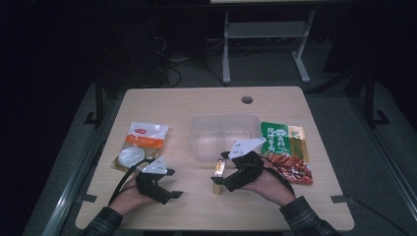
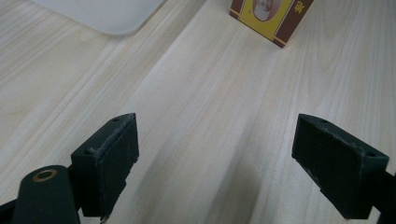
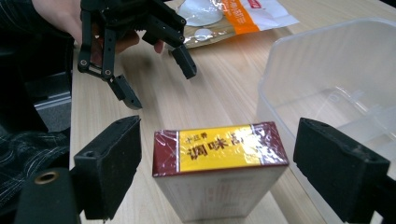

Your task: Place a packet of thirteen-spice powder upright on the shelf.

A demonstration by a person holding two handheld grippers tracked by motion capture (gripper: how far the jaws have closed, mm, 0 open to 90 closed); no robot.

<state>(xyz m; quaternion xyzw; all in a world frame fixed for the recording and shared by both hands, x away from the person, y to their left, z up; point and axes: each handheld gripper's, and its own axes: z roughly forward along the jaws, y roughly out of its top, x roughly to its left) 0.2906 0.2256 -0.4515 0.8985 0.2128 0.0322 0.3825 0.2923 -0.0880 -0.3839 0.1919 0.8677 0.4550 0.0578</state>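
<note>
Where wooden table (image 1: 275, 206) ends — dark floor (image 1: 69, 128) (carpeted).

Left black two-jaw gripper (image 1: 169, 184) with grey three-cornered plate on top: low at 7 o'clock of table in high view, held in left hand (image 1: 129, 199), jaws spread wide, nothing between them, pointing toward 3 o'clock. Right black two-jaw gripper (image 1: 220, 176) with same grey plate: at 5 o'clock, held in right hand (image 1: 273, 186), jaws parted wide, pointing toward 9 o'clock. Plaid sleeves (image 1: 304, 218) enter from bottom edge.
</note>
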